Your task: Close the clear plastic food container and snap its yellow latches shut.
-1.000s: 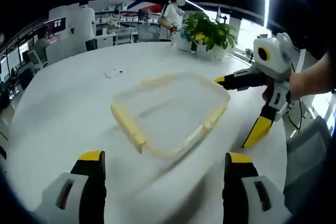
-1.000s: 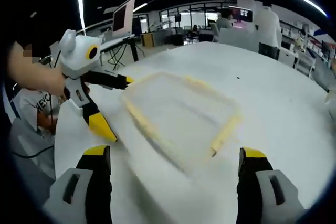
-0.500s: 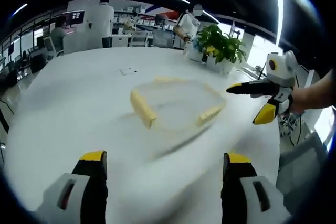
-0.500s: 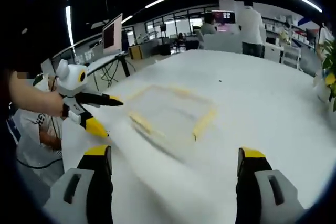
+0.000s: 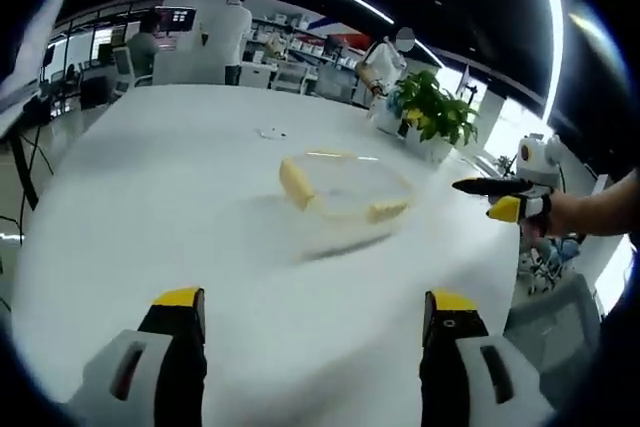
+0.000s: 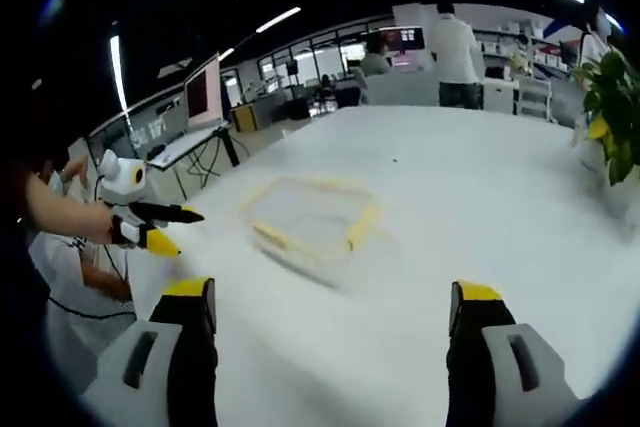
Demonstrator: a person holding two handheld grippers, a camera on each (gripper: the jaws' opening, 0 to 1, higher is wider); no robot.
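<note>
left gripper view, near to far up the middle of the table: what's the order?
Left gripper, jaws open at the bottom edge → bare white table → clear container with yellow latches → small dark specks on the tabletop → people and desks beyond the far table edge.

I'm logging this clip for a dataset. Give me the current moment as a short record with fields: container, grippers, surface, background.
container: clear plastic food container with yellow latches, lying on the table, blurred; whether latched, cannot tell
left gripper: open, apart from the container
right gripper: open, apart from the container
surface: white table
background: potted plant, people standing in an office
</note>
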